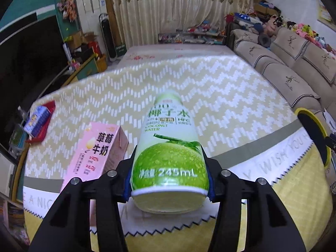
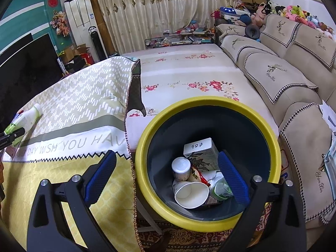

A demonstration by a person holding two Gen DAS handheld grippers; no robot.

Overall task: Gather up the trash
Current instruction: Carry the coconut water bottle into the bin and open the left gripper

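Note:
A green and white coconut water bottle [image 1: 170, 147] lies on the zigzag tablecloth [image 1: 220, 96], base toward the camera. My left gripper [image 1: 168, 154] is shut on it, blue pads [image 1: 128, 178] pressing both sides near the base. The right wrist view catches the same bottle [image 2: 25, 117] far left. A pink milk carton [image 1: 94, 155] lies just left of the bottle. My right gripper [image 2: 167, 157] hangs open and holds nothing over the yellow-rimmed bin [image 2: 210, 103], one finger above the table edge, the other above the bin. Inside the bin lie a paper cup [image 2: 189, 193], a white box [image 2: 201, 149] and other trash.
A blue carton [image 1: 37, 119] rests on something red at the table's far left corner. The bin's rim [image 1: 304, 113] shows at the table's right edge. A beige sofa [image 2: 273, 73] runs along the right, a flowered cloth [image 2: 189, 71] covers the far table, and a dark screen [image 2: 25, 63] stands left.

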